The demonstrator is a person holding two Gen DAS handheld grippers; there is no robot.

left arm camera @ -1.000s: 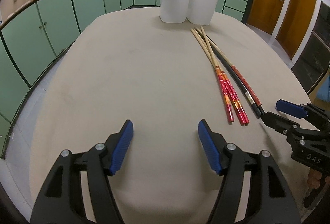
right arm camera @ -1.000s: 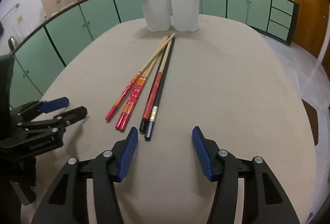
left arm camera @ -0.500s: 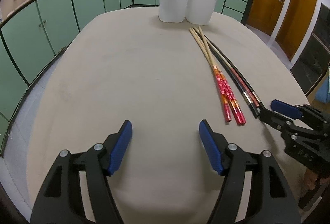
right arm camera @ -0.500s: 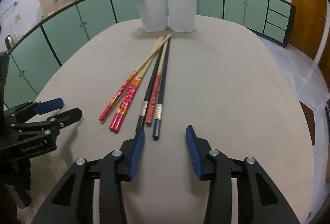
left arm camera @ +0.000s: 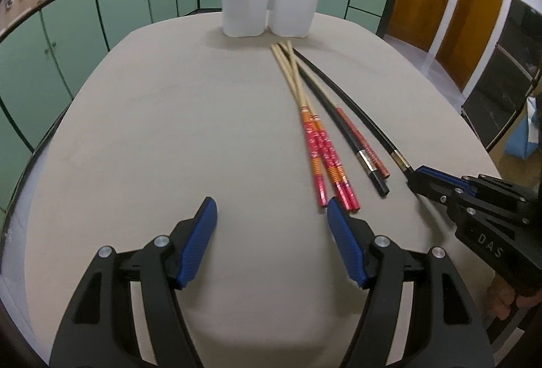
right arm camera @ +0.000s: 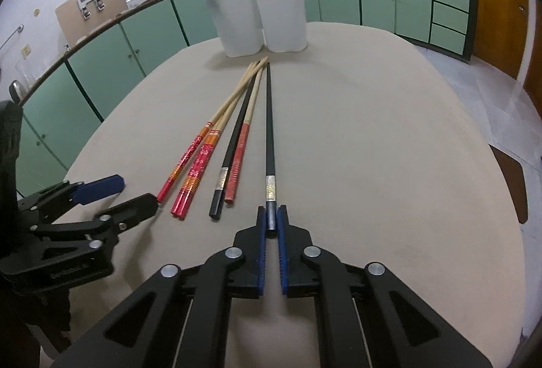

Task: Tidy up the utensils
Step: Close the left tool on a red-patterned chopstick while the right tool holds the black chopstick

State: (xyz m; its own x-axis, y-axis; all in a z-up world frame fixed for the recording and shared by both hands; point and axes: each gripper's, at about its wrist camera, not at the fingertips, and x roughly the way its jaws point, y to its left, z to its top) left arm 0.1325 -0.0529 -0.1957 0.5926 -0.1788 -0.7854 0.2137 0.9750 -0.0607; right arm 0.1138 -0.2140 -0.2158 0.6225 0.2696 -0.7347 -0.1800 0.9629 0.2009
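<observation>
Your right tool (right arm camera: pixel 272 221) pinches the black chopstick (right arm camera: pixel 269 134) at its near end so it can swing into the white holder (right arm camera: pixel 257 19), while your left tool (left arm camera: pixel 271 225) waits wide and empty above the surface (left arm camera: pixel 152 131).

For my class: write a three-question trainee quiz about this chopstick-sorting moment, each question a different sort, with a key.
1. True or false: the right gripper is shut on the black chopstick.
2. The left gripper is: A open, holding nothing; B shut on a spoon; C shut on a cup.
3. Fill in: chopsticks already stand in the white ___.

Key: 1 true; 2 A; 3 holder.
</observation>
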